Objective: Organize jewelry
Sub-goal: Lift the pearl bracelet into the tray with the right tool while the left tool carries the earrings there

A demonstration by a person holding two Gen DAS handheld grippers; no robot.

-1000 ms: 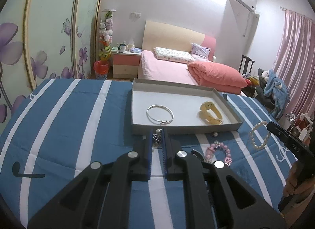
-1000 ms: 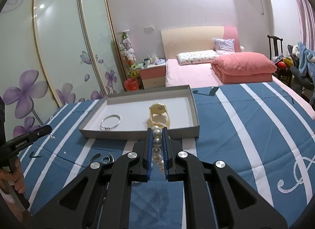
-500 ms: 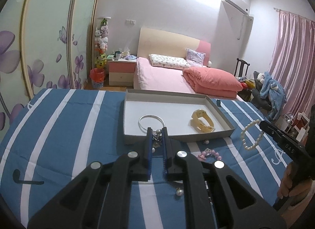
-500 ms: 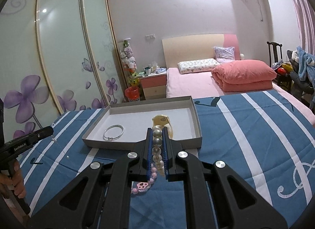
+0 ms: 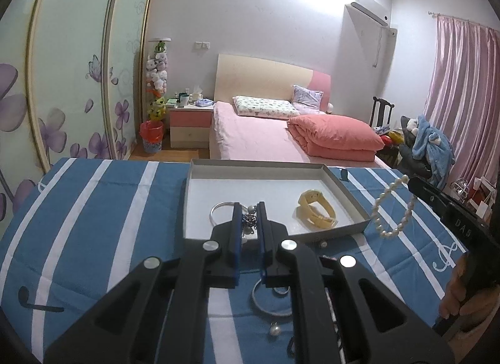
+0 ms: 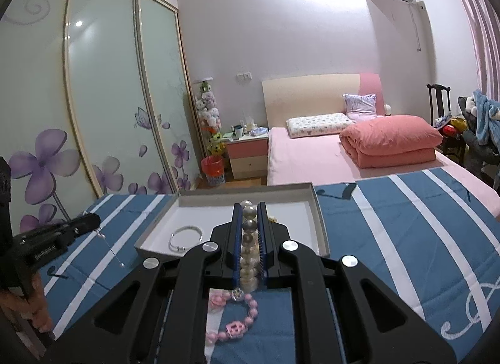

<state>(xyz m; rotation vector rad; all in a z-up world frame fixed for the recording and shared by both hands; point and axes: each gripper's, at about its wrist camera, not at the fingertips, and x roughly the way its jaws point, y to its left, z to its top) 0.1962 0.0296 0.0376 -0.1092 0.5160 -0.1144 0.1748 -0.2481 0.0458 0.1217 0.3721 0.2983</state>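
1. Between the left gripper (image 5: pixel 249 218) jaws, clamped narrow, hangs a small dark beaded piece (image 5: pixel 249 221), held clear of the striped cloth (image 5: pixel 93 207), likely for dropping into the grey tray (image 5: pixel 350 190) just ahead, where a silver bangle (image 5: pixel 218 209) and yellow band (image 5: pixel 317 214) lie.
2. From the right wrist, the right gripper (image 6: pixel 249 232) pinches the pearl bracelet (image 6: pixel 249 239) lengthwise, lifted toward that tray; a pink bracelet (image 6: pixel 237 317) waits below.

Glossy pearl bracelet (image 6: pixel 249 239); matt cardboard tray (image 5: pixel 275 166)

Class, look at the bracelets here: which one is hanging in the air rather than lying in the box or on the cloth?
The white pearl bracelet: the right gripper holds it aloft.
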